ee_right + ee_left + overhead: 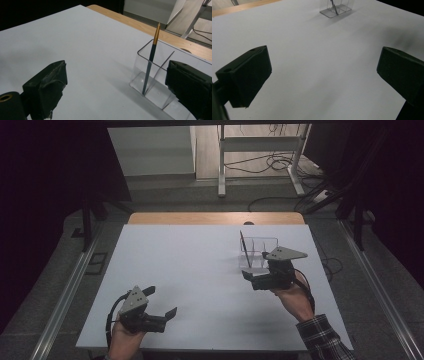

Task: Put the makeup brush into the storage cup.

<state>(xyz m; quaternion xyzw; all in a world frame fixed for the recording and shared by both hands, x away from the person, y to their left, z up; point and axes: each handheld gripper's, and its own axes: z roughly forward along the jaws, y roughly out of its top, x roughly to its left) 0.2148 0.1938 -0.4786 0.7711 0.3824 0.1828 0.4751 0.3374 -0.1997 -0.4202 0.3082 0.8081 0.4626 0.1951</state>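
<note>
**Both grippers open, pen standing in the clear holder**

Your left gripper sits at about 7 o'clock on the white table, near the front edge, held in your left hand. Its jaws stand wide apart with nothing between them; in the left gripper view you see bare white surface in the gap.

Your right gripper is over at about 3 o'clock, held in your right hand (plaid sleeve at the wrist). Its jaws are also spread apart and grip nothing. In the right gripper view one jaw lies just beside or against the near wall of the holder; whether it touches, you cannot tell.

The clear plastic holder stands on the table at roughly 2 o'clock, just beyond your right gripper. It has dividers inside. A dark pen with a gold upper end stands in the compartment at one end, its lower tip on the holder's floor, leaning against the rim. From the high view the pen is at the holder's left end.
</note>
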